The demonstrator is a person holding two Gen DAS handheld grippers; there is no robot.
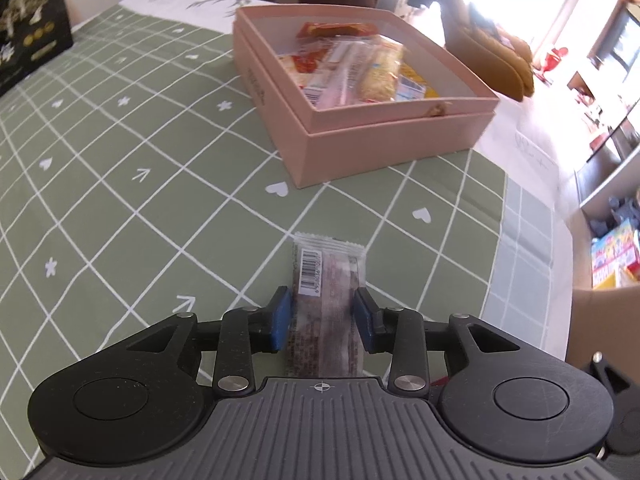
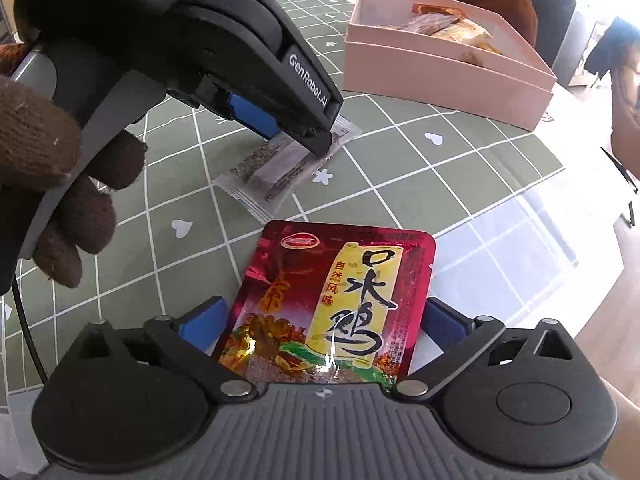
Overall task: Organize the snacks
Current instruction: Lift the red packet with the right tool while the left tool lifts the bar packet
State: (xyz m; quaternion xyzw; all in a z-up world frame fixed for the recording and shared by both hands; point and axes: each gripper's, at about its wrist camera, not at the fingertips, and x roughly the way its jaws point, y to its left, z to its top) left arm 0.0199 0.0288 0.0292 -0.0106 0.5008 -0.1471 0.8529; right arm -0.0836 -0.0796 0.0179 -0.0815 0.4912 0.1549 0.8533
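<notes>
A brown bar in a clear wrapper [image 1: 326, 276] lies flat on the green checked cloth. My left gripper [image 1: 322, 314] straddles its near end, the blue pads close beside the wrapper's edges without squeezing it. The right wrist view shows that same left gripper [image 2: 292, 136] angled down over the bar [image 2: 272, 172]. A red pouch with black lettering [image 2: 340, 280] lies between the wide-open fingers of my right gripper [image 2: 322, 320], with gaps on both sides. The pink box [image 1: 400, 120] behind holds several snack packets.
The pink box [image 2: 440, 72] stands at the far right of the cloth. A brown-gloved hand [image 2: 60, 184] holds the left gripper. A dark printed box [image 1: 28, 36] sits at the far left. The table edge [image 1: 532, 240] runs down the right side.
</notes>
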